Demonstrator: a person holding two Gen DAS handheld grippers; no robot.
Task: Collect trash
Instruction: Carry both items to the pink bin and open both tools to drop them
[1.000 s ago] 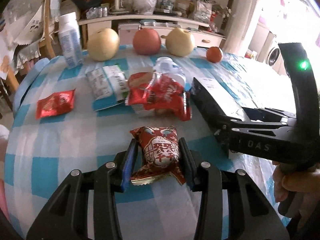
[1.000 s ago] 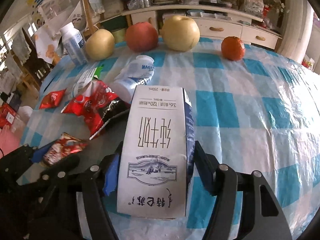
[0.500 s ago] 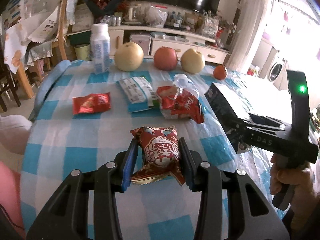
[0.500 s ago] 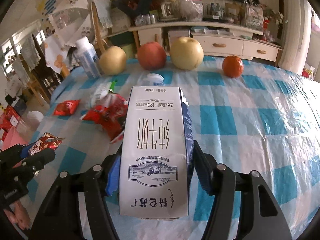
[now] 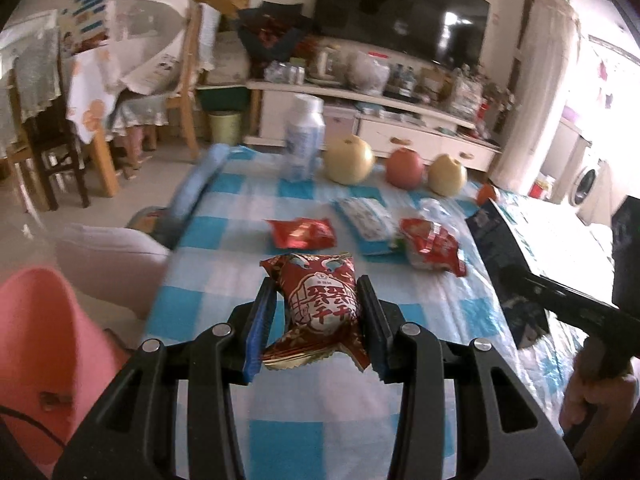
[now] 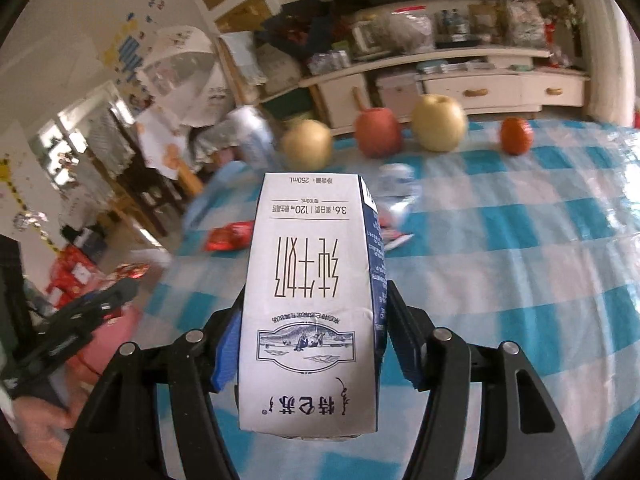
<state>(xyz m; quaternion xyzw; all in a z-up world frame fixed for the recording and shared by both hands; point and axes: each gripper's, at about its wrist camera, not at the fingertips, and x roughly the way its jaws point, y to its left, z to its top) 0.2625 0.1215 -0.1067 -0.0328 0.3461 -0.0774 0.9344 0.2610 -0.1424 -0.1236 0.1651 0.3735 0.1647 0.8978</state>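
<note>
1. Left wrist view: the left gripper pinches a red snack packet between its blue-padded fingers, jaws narrowed onto the wrapper, which is carried clear above the checked tablecloth.
2. Right wrist view: the right gripper clamps a white milk carton by its sides, print upside down, jaws set wide to the carton's width; the carton juts forward over the cloth.
3. More rubbish lies on the table ahead of the left gripper: a flat red wrapper, a blue-and-white pack and a crumpled red bag, side by side.
4. Along the far edge stand a white bottle, two yellow pears, a red apple and an orange.
5. A pink bin sits low at the left, beside the table.
6. Behind, a cluttered white sideboard runs under a dark television; wooden chairs stand at the left.
</note>
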